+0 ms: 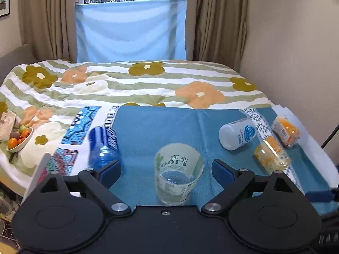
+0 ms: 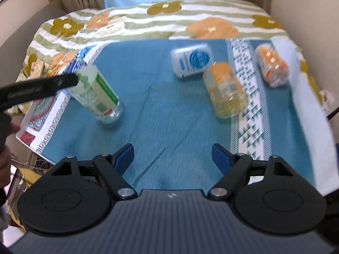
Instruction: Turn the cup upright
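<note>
Left gripper (image 1: 166, 170) is sitting wide open with the clear labelled cup (image 1: 178, 174) dead centre between its blue pads (image 1: 111, 172), neither pad touching it as far as I can tell. Cup is lying on the blue tablecloth (image 1: 148, 127), tilted, long axis running roughly along the fingers, wide mouth pointing away from the camera and the clear base nearest it. In the right wrist view the same cup (image 2: 96, 94) is showing tipped over, with a black finger of the left tool (image 2: 40, 86) right at its mouth end; contact there is too blurred to call.

Right gripper (image 2: 172, 155) is also spread open, holding nothing, hovering over bare cloth well apart from the cup, so the left one is clearly the nearer.

Further out: blue can (image 1: 103, 148) lying just left of the left pad, white bottle (image 1: 238, 133), orange-label jar (image 1: 271, 154) and orange packet (image 1: 286, 130) off to the right, fruit bowl (image 1: 20, 137) on the flowered quilt (image 1: 148, 84).
</note>
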Demonstrator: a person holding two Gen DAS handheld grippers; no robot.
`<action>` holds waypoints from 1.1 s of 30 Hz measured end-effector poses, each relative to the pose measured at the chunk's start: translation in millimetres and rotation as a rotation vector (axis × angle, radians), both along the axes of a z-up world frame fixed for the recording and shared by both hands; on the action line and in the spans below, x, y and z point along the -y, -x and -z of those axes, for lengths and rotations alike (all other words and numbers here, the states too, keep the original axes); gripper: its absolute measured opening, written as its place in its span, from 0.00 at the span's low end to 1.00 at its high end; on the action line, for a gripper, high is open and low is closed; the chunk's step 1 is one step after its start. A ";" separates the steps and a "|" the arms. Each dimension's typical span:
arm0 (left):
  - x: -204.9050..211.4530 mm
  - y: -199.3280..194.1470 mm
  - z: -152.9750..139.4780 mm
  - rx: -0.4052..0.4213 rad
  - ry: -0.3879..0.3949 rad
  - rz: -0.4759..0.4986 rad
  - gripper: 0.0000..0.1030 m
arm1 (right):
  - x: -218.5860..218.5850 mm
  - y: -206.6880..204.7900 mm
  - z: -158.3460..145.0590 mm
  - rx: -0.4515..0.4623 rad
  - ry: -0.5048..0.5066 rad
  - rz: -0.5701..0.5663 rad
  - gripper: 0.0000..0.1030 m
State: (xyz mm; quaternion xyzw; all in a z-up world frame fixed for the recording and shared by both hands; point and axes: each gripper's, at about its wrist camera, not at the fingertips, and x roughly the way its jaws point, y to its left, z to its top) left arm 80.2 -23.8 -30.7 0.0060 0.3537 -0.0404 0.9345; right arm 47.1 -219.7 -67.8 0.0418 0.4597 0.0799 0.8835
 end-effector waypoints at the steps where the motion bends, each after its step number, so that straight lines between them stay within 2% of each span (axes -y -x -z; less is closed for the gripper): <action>1: -2.8 3.6 -6.0 0.000 0.004 -0.002 0.92 | 0.7 1.2 -8.3 0.011 0.003 0.012 0.93; 8: -19.6 23.6 -39.9 -0.004 0.006 -0.012 0.93 | 3.5 9.6 -55.3 0.102 0.059 0.106 1.00; 13: -28.0 32.9 -50.0 -0.013 -0.013 -0.019 0.93 | 1.3 17.7 -75.6 0.167 0.090 0.151 1.00; 33: -35.6 52.1 -45.3 -0.025 -0.011 -0.027 0.93 | -8.1 34.9 -78.9 0.189 0.153 0.204 1.00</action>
